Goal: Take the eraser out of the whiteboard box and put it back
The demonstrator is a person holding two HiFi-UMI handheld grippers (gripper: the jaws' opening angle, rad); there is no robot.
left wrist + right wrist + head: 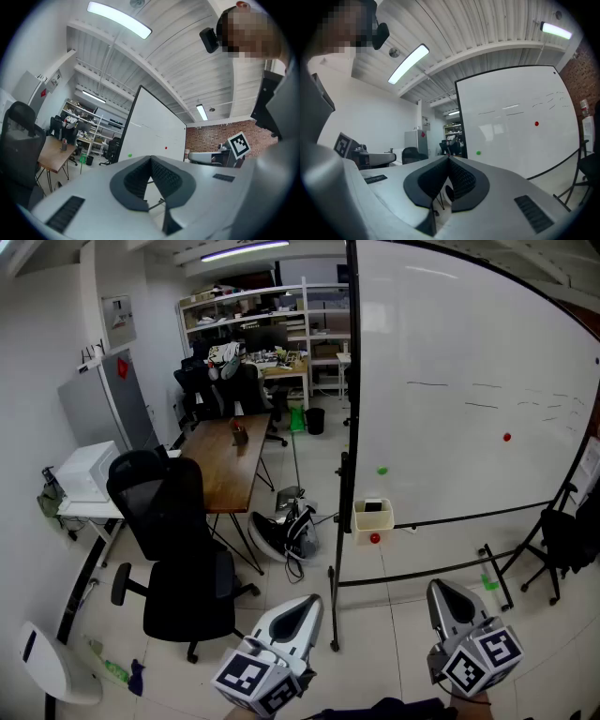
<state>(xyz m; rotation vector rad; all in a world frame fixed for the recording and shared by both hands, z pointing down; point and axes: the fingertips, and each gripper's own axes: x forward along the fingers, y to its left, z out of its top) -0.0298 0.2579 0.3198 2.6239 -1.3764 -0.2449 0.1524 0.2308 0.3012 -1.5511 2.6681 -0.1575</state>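
well short of the whiteboard box, left gripper and right gripper clenched, empty

We saw a white whiteboard with a red magnet and a green magnet, a cream box and a black chair.

Looks like a shared office/lab: big rolling whiteboard, wooden desk, black office chairs, cluttered shelves at the far end.
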